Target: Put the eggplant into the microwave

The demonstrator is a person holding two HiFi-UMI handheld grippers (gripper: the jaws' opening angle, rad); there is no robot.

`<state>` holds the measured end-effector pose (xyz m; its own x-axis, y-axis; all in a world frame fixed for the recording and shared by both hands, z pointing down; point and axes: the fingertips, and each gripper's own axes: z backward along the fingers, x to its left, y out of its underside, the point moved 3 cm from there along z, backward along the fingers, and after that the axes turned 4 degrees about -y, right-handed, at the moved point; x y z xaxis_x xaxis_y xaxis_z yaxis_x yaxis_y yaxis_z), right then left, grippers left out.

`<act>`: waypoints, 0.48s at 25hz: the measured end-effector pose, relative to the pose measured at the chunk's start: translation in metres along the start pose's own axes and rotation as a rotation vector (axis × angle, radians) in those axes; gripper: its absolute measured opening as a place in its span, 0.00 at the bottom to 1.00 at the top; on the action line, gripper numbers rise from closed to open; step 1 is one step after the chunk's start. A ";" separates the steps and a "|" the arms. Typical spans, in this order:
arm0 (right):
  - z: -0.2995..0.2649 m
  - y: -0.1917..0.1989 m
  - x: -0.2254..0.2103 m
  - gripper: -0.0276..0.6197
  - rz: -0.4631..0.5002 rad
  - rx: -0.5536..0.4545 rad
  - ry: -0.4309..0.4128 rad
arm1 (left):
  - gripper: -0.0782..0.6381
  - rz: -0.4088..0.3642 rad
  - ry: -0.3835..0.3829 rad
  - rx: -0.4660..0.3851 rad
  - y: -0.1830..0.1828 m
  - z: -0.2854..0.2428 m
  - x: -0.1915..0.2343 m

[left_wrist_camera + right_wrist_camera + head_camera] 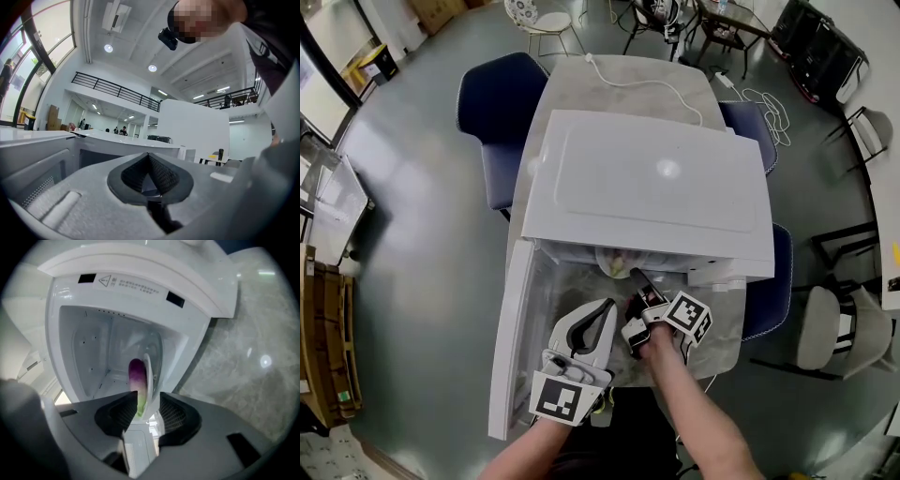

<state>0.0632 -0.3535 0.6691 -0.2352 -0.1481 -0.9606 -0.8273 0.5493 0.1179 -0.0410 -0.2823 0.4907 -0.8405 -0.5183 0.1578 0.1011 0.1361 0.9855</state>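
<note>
A white microwave stands on the marble table with its door swung open to the left. Inside the cavity a purple eggplant with a green end lies on a white plate, seen edge-on. My right gripper is at the mouth of the cavity, jaws apart, with the plate's rim and the eggplant's green end between them. My left gripper hangs in front of the open door, shut on nothing.
Dark blue chairs stand at the table's left, and another at its right. A white cable runs over the table behind the microwave. The open door takes up the space left of my grippers.
</note>
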 end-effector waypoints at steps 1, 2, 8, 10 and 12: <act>0.004 0.002 -0.001 0.26 -0.015 -0.004 0.001 | 0.12 0.000 0.001 0.000 0.000 -0.001 0.000; 0.006 0.005 -0.001 0.26 -0.032 -0.003 -0.001 | 0.12 -0.001 0.001 -0.001 0.000 -0.001 0.000; -0.001 0.025 -0.008 0.05 -0.072 0.067 0.054 | 0.12 -0.007 -0.004 0.002 -0.002 -0.003 0.001; -0.005 0.025 -0.006 0.05 -0.085 0.067 0.047 | 0.12 -0.014 -0.007 -0.003 -0.002 -0.004 0.002; -0.008 0.024 -0.006 0.05 -0.097 0.059 0.036 | 0.12 -0.016 -0.009 -0.004 -0.002 -0.005 0.002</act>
<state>0.0410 -0.3462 0.6794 -0.1746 -0.2319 -0.9569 -0.8156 0.5785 0.0086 -0.0409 -0.2878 0.4891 -0.8468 -0.5128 0.1413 0.0898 0.1240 0.9882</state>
